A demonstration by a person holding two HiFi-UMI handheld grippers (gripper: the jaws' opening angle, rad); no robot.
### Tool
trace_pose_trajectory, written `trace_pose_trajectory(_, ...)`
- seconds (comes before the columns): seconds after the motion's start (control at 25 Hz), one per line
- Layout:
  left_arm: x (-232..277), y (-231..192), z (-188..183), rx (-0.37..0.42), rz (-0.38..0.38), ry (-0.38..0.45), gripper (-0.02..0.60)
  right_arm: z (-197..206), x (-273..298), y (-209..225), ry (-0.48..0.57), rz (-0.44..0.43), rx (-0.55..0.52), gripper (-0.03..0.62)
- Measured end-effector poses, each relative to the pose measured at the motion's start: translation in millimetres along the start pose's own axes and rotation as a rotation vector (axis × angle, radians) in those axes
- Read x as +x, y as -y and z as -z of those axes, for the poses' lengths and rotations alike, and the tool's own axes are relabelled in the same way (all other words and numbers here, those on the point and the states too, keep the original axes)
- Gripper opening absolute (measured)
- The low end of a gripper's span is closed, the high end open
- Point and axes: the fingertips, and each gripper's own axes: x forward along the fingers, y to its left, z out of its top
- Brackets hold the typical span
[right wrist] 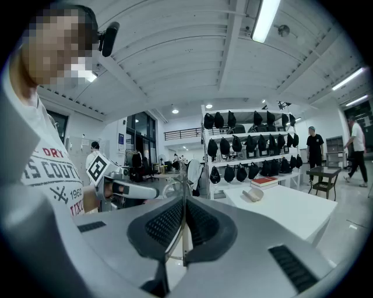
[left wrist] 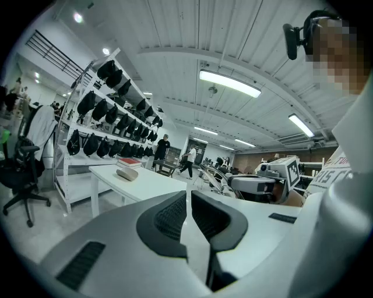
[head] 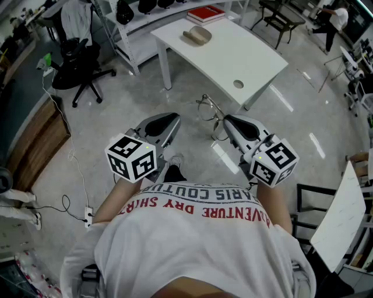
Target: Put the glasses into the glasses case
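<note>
The right gripper (head: 226, 120) pinches the thin wire glasses (head: 205, 109) (left gripper (head: 173, 120) closed, empty); a wobble could drop them before the top-centre tan oval case (head: 197, 36).

The left gripper (head: 172, 121) and the right gripper (head: 227, 121) are side by side over the floor. The glasses (head: 211, 110) sit between the right gripper's jaws at its tip, just short of the table (head: 245, 58) ahead. On the table's far end lies the glasses case (head: 197, 36), with books (head: 205, 13) behind it. A shelf rack (head: 151, 20) stands beyond the table, and an office chair (head: 81, 64) stands well to the table's left.
</note>
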Motion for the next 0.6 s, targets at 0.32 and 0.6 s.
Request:
trace_pose_trajectory(0.32,10.3,21.9,-7.1,0.029,0.000,0.002,0.048,-4.2,-21.8,11.2,0.019,0.001,-0.004,0.032)
trace_pose_trajectory(0.6,27.2,14.6,-8.0,0.040,-0.003,-0.008,0.048,-2.8,-17.0,30.7,0.036,0.021,-0.006,0.032)
